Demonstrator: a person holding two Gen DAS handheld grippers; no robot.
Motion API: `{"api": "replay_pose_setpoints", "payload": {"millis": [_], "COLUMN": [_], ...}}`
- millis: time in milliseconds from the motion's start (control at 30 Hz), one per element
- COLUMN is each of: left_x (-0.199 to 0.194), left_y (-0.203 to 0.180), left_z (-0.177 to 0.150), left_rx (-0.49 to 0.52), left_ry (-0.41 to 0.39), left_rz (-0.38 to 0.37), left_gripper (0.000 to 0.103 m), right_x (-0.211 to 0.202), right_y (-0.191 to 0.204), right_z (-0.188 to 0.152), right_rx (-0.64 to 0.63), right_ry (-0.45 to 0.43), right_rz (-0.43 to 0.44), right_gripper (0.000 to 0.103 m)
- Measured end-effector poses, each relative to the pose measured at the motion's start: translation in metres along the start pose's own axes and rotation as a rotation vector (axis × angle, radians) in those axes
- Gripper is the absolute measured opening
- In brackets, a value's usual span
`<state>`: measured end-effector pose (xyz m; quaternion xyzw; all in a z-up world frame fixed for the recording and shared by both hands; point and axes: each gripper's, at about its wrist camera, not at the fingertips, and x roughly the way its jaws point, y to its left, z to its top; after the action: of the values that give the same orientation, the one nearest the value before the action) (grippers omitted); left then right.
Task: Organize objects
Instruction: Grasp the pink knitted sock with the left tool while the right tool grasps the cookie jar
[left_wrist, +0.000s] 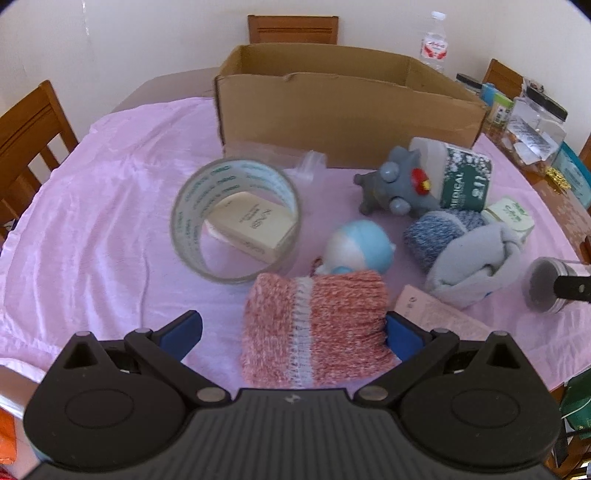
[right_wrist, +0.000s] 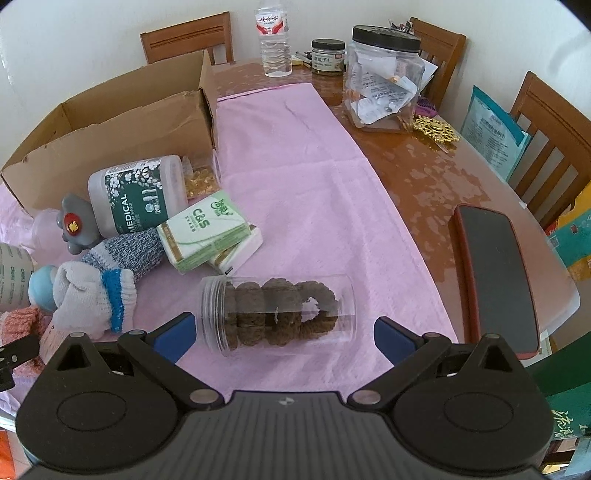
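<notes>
A: What is lying lowest in the left view?
B: A pink knit sock (left_wrist: 314, 328), folded, at lower centre.
A: And the right view?
B: A clear jar (right_wrist: 277, 314) is lying sideways, holding brown rings, lower centre.

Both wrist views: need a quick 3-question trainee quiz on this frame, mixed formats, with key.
1. True or false: the left hand-held gripper is shut on the pink sock.
2. What lies inside the tape roll? A) soap box B) phone C) water bottle
3. Fill in: the clear jar in front of the right hand-held gripper lies on its ____.

Key:
1. False: its jaws are open, the sock lies between them.
2. A, the soap box.
3. side; the right jaws are open too.
</notes>
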<state>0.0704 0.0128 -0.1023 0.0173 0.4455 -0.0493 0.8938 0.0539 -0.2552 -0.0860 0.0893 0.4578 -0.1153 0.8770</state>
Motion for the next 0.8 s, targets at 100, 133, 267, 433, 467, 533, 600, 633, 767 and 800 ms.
{"api": "replay_pose_setpoints", "payload": {"millis": [100, 133, 267, 433, 467, 533, 600, 633, 767, 800], "left_x": [0.000, 0.000, 0.001, 0.007, 0.008, 0.010, 0.010, 0.011, 0.009, 0.010], "left_y": [0.006, 0.008, 0.010, -0.002, -0.004, -0.006, -0.007, -0.008, -0.010, -0.010], "left_z": [-0.004, -0.006, -0.011, -0.015, -0.015, -0.015, -0.015, -0.014, -0.012, -0.011], "left_rx": [0.034, 0.042, 0.072, 0.123, 0.127, 0.133, 0.139, 0.142, 0.143, 0.143], "left_ry": [0.014, 0.016, 0.023, 0.008, 0.008, 0.005, -0.002, -0.005, -0.029, -0.029], "left_rz": [0.042, 0.055, 0.046, 0.043, 0.046, 0.049, 0.052, 0.054, 0.052, 0.048], "left_gripper": [0.103, 0.102, 0.102, 0.102, 0.102, 0.102, 0.102, 0.102, 0.101, 0.100], "right_x": [0.000, -0.001, 0.000, 0.004, 0.005, 0.006, 0.007, 0.008, 0.016, 0.018], "right_y": [-0.002, -0.003, -0.005, -0.008, -0.008, -0.008, -0.009, -0.008, -0.007, -0.007], "right_z": [0.002, 0.003, 0.003, 0.002, 0.002, 0.002, 0.003, 0.003, 0.006, 0.007], "right_rx": [-0.001, -0.004, -0.011, 0.000, 0.001, 0.007, 0.012, 0.012, -0.010, -0.011], "right_ry": [0.002, 0.002, 0.004, 0.009, 0.011, 0.012, 0.013, 0.012, 0.007, 0.008], "right_rz": [0.011, 0.011, 0.024, 0.042, 0.042, 0.050, 0.059, 0.058, 0.037, 0.035], "right_gripper": [0.103, 0.103, 0.103, 0.103, 0.103, 0.103, 0.103, 0.103, 0.103, 0.103]}}
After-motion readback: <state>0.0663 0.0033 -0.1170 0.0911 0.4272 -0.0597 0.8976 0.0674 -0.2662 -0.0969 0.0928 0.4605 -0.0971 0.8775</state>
